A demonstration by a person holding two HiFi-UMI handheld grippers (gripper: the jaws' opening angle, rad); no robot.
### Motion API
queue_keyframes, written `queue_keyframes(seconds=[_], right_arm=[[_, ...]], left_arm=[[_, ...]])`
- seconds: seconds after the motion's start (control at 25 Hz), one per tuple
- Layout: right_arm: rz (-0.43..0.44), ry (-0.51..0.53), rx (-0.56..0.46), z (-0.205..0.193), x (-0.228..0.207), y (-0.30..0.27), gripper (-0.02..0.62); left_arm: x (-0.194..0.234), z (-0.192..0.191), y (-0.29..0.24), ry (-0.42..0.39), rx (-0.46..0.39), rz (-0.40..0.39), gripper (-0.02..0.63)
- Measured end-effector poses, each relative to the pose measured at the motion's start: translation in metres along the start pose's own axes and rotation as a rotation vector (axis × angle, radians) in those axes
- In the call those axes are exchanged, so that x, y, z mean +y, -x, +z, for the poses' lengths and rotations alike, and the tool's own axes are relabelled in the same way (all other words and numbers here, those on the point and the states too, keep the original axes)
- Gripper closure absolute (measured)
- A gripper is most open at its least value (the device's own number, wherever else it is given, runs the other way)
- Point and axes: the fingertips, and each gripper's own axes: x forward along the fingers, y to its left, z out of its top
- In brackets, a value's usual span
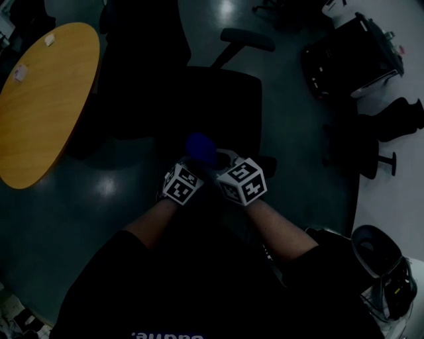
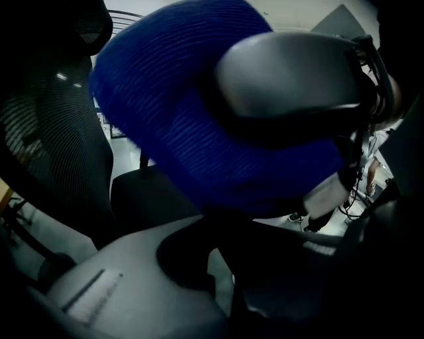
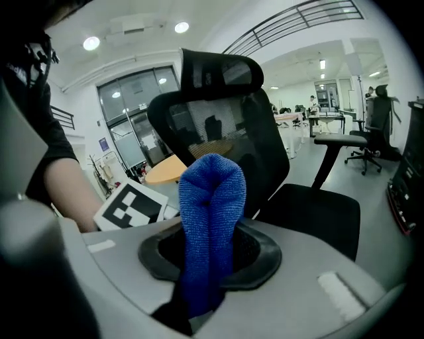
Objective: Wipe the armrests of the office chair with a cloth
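Pinching the folded blue ribbed cloth in my right gripper, I hover by the black office chair; my left gripper sits pressed together, empty; dragged along the far grey padded armrest, the fold may slip free.

The head view is badly underexposed: the chair and the person's clothing sink to near black. Only soft lamp glare on the floor and the orange desk hold any tone. The left gripper view is dim too. The cloth sits so close to the lens that it smears into blur, and 1 of the jaws is lost in shadow. The right gripper view is bright, evenly lit by 2 round ceiling lights. There the cloth is sharp, fisheye distortion bends the railing, and the corners darken.
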Motion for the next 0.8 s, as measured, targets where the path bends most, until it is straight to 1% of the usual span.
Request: queue_keyframes(seconds=[0.12,0.24,0.56,0.68,0.8], right_arm=[[-0.024,-0.027,-0.058,0.001,-0.005,0.029,0.483],[-0.097,-0.045,-0.086,-0.009,-0.028,0.062,0.485],[-0.350,-0.178,-0.119,-0.070,-0.113,0.169,0.483],[-0.434,-0.220,-0.106,-0.100,-0.135,0.199,0.483],[-0.491,-0.255,-0.084,-0.126,-0.148,0.213,0.483]], left_arm=[[0.007,-0.003,0.004,-0.004,0.022,0.012,0.589],[0.011,0.000,0.004,-0.015,0.032,0.021,0.589],[0.017,0.005,0.002,-0.063,0.088,0.025,0.589],[0.014,0.008,0.000,-0.067,0.093,0.018,0.589],[0.010,0.011,-0.004,-0.086,0.105,0.004,0.589]])
